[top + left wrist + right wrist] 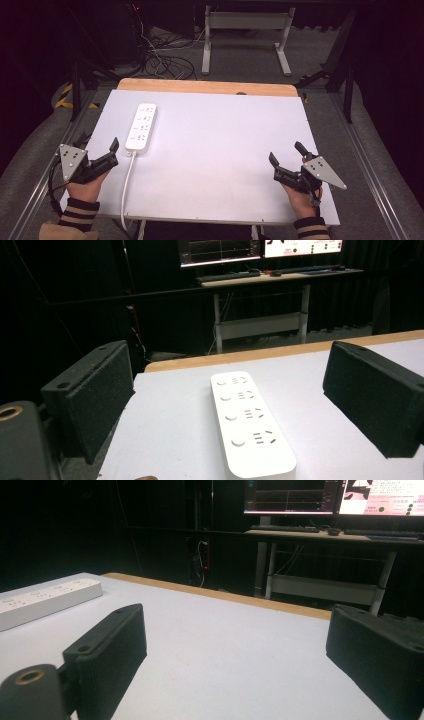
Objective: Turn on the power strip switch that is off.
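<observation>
A white power strip [140,127] lies flat on the left part of the white table top [215,150], and its white cord [126,185] runs back over the near edge. My left gripper [99,146] is held at the table's left edge, just left of the strip's near end, open and holding nothing. In the left gripper view the power strip [250,425] lies ahead between the wide-apart jaws of the left gripper [230,372]. My right gripper [286,154] hovers near the front right corner, open and holding nothing. In the right gripper view the right gripper [240,630] faces bare table, with the power strip [45,600] far off to the left.
A wooden strip [207,86] borders the table's far edge. Beyond it stand a white metal desk frame [245,30] and tangled cables [165,62] on the floor. A desk with lit monitors [260,247] stands farther back. Metal rails [367,160] flank the table.
</observation>
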### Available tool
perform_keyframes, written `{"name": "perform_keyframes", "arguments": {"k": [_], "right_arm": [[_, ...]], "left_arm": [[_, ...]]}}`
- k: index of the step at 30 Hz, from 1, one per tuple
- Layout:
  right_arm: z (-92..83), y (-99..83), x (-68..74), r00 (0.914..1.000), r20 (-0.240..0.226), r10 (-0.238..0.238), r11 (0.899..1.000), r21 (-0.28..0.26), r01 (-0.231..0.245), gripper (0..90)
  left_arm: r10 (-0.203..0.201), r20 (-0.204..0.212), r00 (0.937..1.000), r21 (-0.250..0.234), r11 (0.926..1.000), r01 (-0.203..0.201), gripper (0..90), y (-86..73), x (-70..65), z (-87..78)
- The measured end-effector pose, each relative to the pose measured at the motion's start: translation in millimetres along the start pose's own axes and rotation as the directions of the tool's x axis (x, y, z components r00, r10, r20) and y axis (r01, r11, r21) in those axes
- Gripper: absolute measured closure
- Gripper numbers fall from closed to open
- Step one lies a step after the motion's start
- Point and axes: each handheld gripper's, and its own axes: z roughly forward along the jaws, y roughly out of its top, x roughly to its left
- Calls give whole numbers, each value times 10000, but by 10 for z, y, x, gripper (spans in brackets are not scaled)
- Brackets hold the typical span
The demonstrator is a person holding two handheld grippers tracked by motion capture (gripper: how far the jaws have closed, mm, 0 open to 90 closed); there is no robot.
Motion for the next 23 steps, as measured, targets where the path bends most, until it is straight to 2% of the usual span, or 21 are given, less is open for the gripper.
{"name": "perform_keyframes", "arguments": {"k": [10,23], "right_arm": [[-20,-9,25,10000,-24,-24,10000,51,24,100],[-30,-20,5,10000,25,-9,10000,53,9,100]], "left_arm": [[15,-4,10000,-10,10000,-15,68,-7,3,-41],[-4,50,10000,53,10000,4,67,-14,-6,5]]}}
